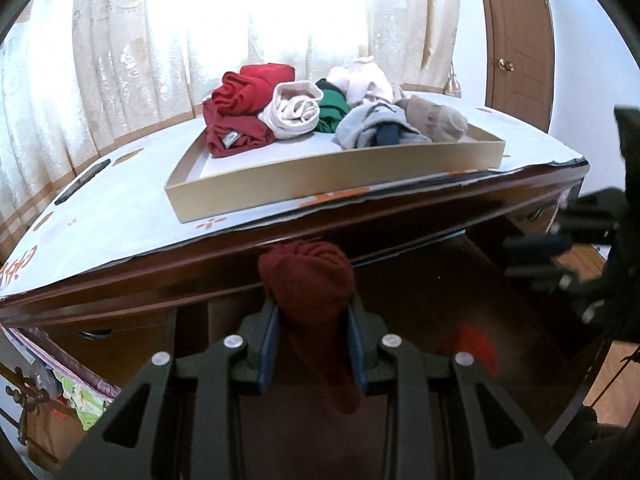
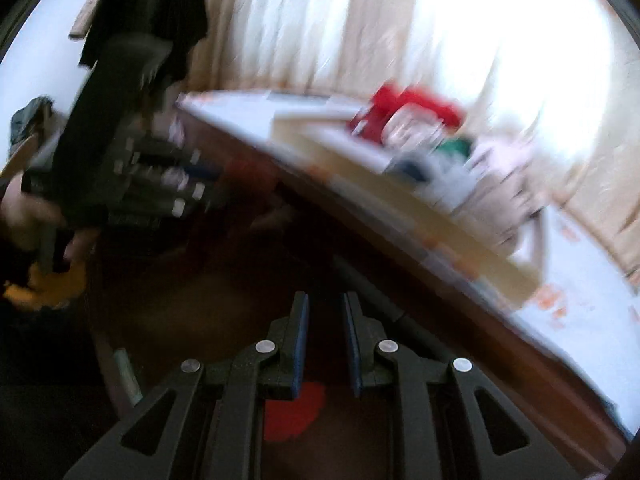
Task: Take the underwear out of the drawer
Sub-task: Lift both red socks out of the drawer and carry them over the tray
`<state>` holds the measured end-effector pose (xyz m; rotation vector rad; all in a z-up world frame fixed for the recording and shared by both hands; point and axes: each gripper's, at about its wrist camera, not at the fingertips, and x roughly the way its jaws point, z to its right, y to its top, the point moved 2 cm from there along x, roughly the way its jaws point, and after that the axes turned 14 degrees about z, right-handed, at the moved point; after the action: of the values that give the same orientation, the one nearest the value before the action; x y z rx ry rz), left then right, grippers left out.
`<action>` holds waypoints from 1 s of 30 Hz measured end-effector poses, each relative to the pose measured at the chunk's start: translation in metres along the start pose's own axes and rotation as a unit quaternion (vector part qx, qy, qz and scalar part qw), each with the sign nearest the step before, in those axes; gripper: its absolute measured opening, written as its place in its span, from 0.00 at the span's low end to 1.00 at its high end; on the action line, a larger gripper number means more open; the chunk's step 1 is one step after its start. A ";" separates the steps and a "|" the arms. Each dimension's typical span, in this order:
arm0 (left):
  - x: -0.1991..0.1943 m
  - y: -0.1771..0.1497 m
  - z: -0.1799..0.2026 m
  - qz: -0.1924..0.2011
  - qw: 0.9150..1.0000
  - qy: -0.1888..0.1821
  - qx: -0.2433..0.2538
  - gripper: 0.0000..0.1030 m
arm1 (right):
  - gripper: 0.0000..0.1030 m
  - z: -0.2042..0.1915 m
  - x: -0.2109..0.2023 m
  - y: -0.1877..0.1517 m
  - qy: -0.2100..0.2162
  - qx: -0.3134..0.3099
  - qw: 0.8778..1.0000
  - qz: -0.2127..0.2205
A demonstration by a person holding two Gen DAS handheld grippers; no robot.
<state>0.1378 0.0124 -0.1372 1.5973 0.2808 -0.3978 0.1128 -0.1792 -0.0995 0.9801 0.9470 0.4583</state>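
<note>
My left gripper (image 1: 312, 312) is shut on a dark red rolled underwear (image 1: 308, 276) and holds it in front of the dresser's top edge, above the open drawer (image 1: 420, 300). A bright red piece (image 1: 476, 346) lies down in the drawer; it also shows in the right wrist view (image 2: 296, 412). My right gripper (image 2: 325, 308) is empty, its jaws slightly apart, over the drawer; it also shows in the left wrist view (image 1: 560, 252). The right wrist view is blurred. A shallow cardboard tray (image 1: 332, 188) on the dresser top holds several rolled garments (image 1: 248, 112).
The dresser top (image 1: 120, 208) has a white patterned cover and a dark phone-like object (image 1: 82, 186) at its left. Lace curtains (image 1: 160, 40) hang behind. A wooden door (image 1: 516, 40) stands at the right. A box of clutter (image 1: 76, 396) sits low left.
</note>
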 end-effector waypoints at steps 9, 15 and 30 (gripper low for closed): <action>0.003 -0.005 0.001 -0.013 1.000 -0.014 0.002 0.28 | 0.43 -0.010 0.054 -0.043 0.055 -0.004 0.980 -0.190; 0.005 -0.007 0.002 -0.021 1.000 -0.022 0.000 0.28 | 0.51 -0.010 0.074 -0.055 0.065 0.020 0.966 -0.249; -0.003 0.005 -0.003 -0.008 1.000 -0.021 0.002 0.28 | 0.06 -0.011 0.050 -0.031 0.086 0.048 0.978 -0.186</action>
<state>0.1378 0.0150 -0.1311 1.5893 0.2616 -0.4433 0.1276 -0.1543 -0.1513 0.8345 1.2889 0.1840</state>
